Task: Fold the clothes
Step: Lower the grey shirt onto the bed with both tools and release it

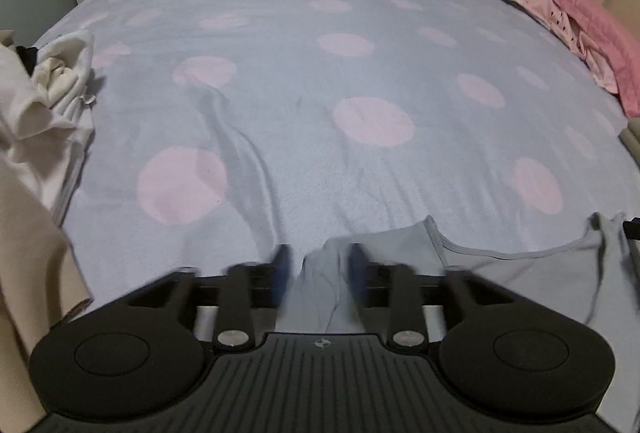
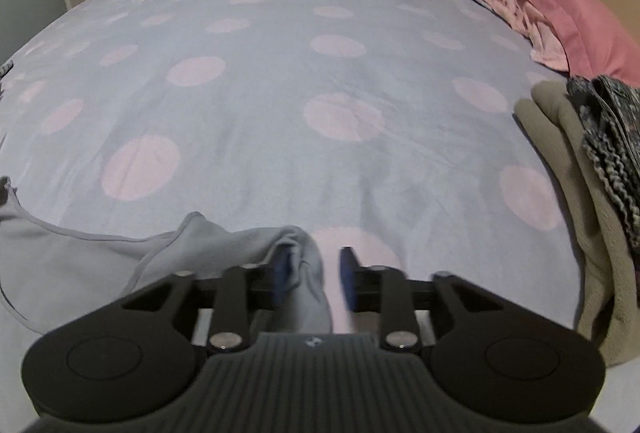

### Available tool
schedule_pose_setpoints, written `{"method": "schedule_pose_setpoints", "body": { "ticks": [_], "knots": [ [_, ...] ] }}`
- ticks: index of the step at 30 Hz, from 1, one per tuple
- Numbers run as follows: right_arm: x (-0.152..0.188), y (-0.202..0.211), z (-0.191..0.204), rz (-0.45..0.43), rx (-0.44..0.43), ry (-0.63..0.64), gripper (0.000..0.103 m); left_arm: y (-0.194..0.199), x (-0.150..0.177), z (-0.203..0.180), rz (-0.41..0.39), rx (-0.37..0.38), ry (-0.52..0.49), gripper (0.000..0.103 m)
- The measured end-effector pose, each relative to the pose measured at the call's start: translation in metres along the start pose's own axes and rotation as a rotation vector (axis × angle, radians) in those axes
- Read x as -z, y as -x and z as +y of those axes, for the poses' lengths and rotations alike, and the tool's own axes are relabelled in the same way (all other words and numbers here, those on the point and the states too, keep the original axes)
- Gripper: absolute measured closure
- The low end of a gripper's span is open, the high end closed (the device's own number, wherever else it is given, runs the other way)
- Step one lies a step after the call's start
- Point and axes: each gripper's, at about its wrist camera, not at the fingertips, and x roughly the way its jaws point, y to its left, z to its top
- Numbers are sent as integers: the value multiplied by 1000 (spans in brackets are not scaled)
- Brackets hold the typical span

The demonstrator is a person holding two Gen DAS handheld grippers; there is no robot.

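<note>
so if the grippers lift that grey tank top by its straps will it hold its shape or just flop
Probably flop: the grey tank top looks thin and already bunches into folds between the left gripper and the right gripper. Likely light, since it drapes flat on the dotted bedspread. Its neckline sags, so expect stretch.

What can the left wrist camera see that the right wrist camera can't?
Only the left wrist view shows the pile of white clothes at the bed's left edge. Only the right wrist view shows the stacked beige fleece with a dark patterned knit on top. Both show the spotted bedspread, the pink pillow, and the grey top lying between open jaws.
</note>
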Motion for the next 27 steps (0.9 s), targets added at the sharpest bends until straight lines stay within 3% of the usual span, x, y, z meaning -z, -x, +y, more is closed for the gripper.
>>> {"method": "schedule_pose_setpoints", "body": {
  "ticks": [7,16,22,27],
  "knots": [
    [12,70,-13,-27,-83,-36,56,80,26,7,-23,24,-5,52],
    [96,165,0,49,-162,12,56,159,107,-1,72,52,-9,48],
    [156,202,0,105,-223,-12,56,178,171,-7,158,90,32,47],
    [198,217,3,137,-256,-26,57,175,215,-8,231,68,84,49]
  ]
}}
